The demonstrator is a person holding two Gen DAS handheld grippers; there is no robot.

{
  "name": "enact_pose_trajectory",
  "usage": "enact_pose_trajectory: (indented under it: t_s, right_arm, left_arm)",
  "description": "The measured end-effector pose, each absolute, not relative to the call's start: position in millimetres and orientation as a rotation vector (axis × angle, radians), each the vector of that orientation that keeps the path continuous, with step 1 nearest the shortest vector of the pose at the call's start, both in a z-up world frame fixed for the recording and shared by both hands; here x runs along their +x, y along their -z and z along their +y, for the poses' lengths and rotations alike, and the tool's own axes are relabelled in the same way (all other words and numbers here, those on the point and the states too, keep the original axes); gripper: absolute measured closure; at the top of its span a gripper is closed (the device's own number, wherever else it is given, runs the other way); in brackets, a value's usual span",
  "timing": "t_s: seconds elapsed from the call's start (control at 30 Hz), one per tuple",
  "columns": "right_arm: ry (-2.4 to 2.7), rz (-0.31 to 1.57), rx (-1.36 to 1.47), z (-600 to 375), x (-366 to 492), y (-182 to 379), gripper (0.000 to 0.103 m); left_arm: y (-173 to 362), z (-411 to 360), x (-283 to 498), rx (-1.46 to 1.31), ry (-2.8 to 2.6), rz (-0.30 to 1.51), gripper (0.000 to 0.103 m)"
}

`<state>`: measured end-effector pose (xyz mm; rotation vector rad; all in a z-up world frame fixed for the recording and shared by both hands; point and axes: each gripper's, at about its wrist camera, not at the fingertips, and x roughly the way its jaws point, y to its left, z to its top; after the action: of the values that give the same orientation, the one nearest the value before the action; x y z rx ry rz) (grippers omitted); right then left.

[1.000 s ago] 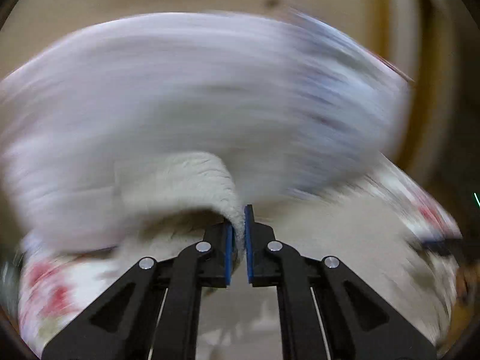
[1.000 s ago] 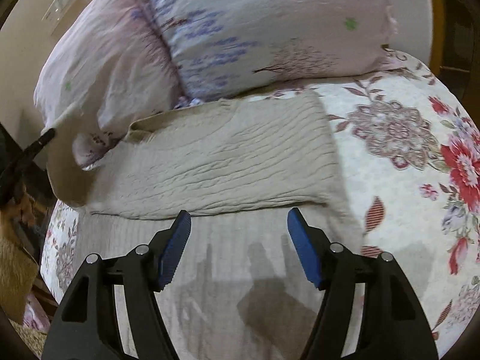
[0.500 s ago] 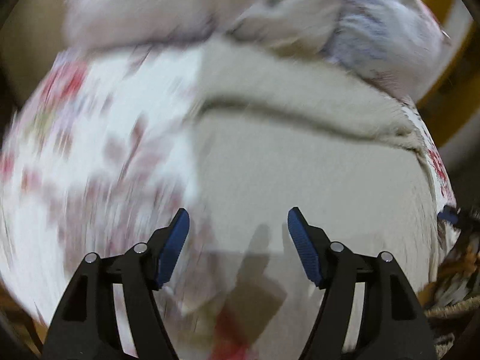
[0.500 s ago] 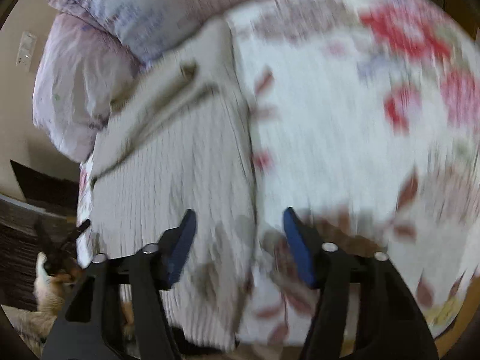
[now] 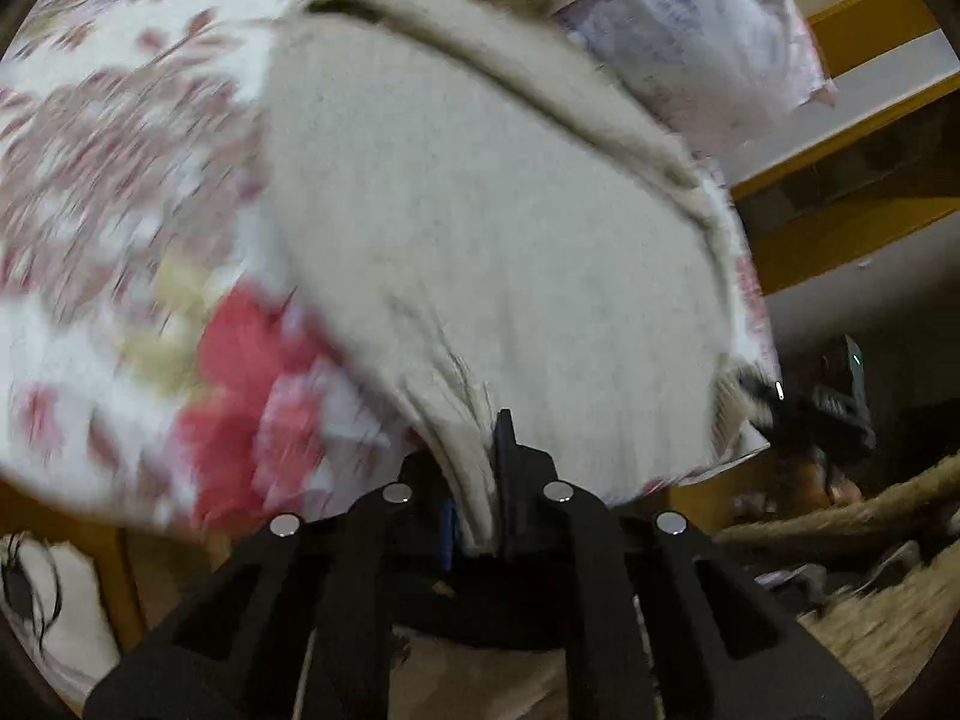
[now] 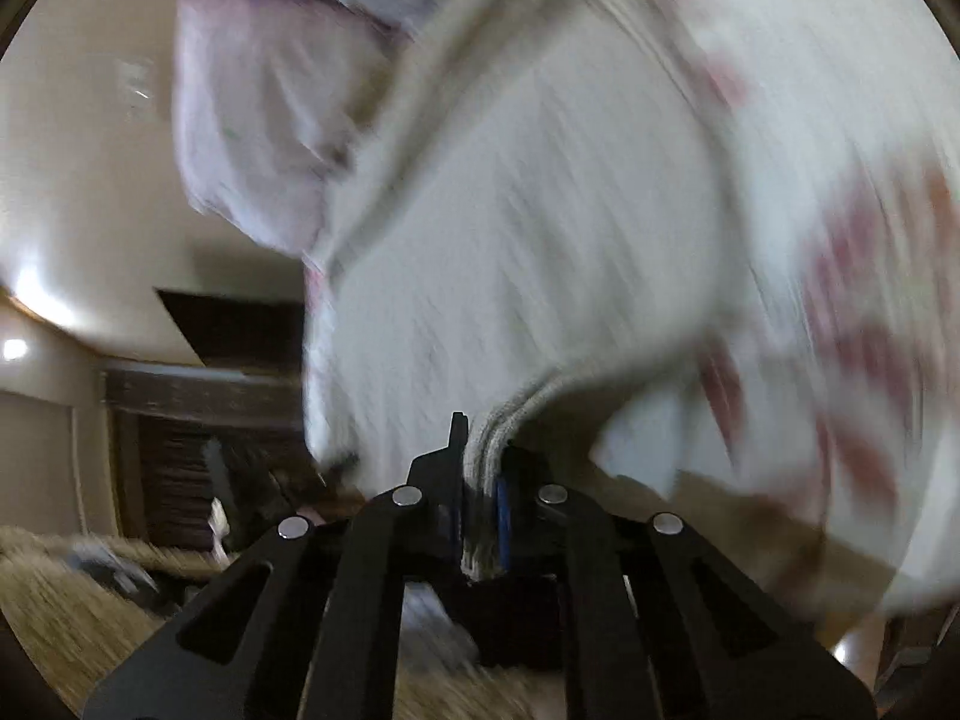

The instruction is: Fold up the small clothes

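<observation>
Corners of the beige ribbed knit garment (image 5: 492, 228) lying on the floral bedspread (image 5: 120, 192) sit pinched in my left tool (image 5: 480, 480) and right tool (image 6: 480, 480), so I lift both evenly, keeping the near edge taut.

A bedroom in a home; a white bedsheet printed with red and pink flowers (image 5: 120, 192) covers a bed, with a pale lilac patterned pillow (image 5: 708, 42) at its far end; yellow wooden frame rails (image 5: 852, 120) run to the right; beige painted walls (image 6: 78, 138) stand on the left.
</observation>
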<state>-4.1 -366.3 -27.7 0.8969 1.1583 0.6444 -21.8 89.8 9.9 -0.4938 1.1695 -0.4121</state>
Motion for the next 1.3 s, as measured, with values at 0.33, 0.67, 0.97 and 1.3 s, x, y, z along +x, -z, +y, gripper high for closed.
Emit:
enact_pose_trajectory:
  t_s: [0.33,0.67,0.97,1.3]
  right_arm:
    - [-0.465,0.735,0.851,-376.3,194.8,-61.8,0.057]
    - [-0.332,0.896,0.863,-383.2,174.1,-13.5,0.026]
    - [-0.36,0.887,0.841,-403.8,163.8,-19.4,0.026]
    - [-0.289,0.787,0.805,-468.1,170.6,-51.1,0.026]
  left_arm:
    - [-90.9,131.2,194.4,-0.431,0.245,0.765,0.066]
    - [-20.3,175.4,207.3,-0.572,0.195,0.997,0.035]
    - [-16.8,140.6,212.5,-0.684,0.222,0.978,0.089]
    - [-95.0,-115.0,260.9,-0.813,0.77,0.869,0.084]
